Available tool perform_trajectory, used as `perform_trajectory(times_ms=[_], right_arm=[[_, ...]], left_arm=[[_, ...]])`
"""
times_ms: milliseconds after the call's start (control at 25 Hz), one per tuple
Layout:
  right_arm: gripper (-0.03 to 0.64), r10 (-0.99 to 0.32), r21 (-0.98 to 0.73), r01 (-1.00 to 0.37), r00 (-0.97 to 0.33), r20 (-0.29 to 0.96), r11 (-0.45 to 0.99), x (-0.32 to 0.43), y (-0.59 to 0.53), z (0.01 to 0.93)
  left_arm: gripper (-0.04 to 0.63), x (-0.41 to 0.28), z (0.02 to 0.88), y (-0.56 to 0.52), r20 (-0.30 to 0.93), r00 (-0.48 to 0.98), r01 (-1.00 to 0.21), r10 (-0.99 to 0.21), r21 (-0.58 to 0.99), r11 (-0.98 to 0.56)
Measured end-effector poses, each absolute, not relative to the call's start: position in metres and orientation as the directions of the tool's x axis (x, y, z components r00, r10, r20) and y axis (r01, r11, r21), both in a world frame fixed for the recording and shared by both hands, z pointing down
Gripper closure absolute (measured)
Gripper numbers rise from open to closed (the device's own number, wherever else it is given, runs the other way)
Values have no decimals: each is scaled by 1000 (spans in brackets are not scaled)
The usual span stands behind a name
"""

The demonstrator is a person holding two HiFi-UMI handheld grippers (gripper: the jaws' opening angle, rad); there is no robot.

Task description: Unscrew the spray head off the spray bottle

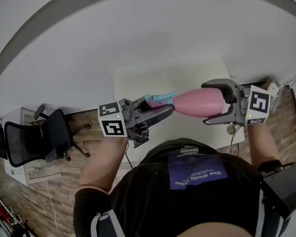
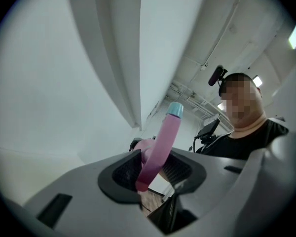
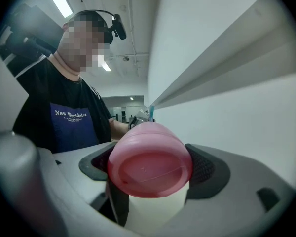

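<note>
While it is held level in the air, spray bottle [image 1: 200,103]: the pink body lies on its side between the 2 hand-held grippers, above the near part of the worktop [image 1: 153,80] and clear of it.
Spray head [image 1: 160,100]: pink and blue, at the bottle's left end in the head view. It sits on the neck with no visible gap.
Task status: judged incomplete, as the head is not yet off. How far the thread has been loosened cannot be told.
Work left: turn the head until the thread runs out, then draw it straight away from the neck.
Left hand-held gripper [image 2: 153,172]: clenched on the spray head. The pink part stands between the 2 pads and the blue tip projects beyond them.
Right hand-held gripper [image 3: 152,167]: clamped on the bottle body near its base. 1 pad presses on each side, and the round base faces the camera.
Room along the bottle axis: open to the left and to the right, so the 2 parts can likely be pulled apart without meeting anything.
Worktop edge: the near edge runs just below the hand-held grippers in the head view. A dropped part could land on the worktop or go past the edge to the floor [image 1: 34,191].
Wall [image 1: 138,23]: beyond the far edge of the worktop, well apart from the bottle.
Person's torso [image 1: 197,181]: close on the near side, which limits room toward the body.
Office chair [image 1: 39,137]: on the floor to the left, well apart.
</note>
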State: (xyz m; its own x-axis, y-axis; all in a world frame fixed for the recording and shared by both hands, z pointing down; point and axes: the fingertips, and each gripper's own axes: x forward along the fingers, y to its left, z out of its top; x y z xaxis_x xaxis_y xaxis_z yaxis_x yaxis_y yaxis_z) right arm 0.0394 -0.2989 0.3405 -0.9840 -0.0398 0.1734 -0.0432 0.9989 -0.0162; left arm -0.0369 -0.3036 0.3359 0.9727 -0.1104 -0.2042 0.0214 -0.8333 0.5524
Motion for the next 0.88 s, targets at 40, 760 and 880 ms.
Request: perform_trajectory(times_ms=[40, 760, 880], right_arm=[[198, -43, -2, -44, -984, 173, 999, 40, -298, 340], [198, -155, 119, -134, -970, 186, 984, 35, -304, 350], [198, -140, 75, -132, -982, 125, 988, 38, -306, 346]], left_arm=[[465, -37, 335, -303, -210, 972, 28, -109, 559, -829], [462, -47, 344, -328, -238, 920, -23, -310, 760, -650], [462, -51, 338, -325, -244, 924, -36, -293, 708, -705]])
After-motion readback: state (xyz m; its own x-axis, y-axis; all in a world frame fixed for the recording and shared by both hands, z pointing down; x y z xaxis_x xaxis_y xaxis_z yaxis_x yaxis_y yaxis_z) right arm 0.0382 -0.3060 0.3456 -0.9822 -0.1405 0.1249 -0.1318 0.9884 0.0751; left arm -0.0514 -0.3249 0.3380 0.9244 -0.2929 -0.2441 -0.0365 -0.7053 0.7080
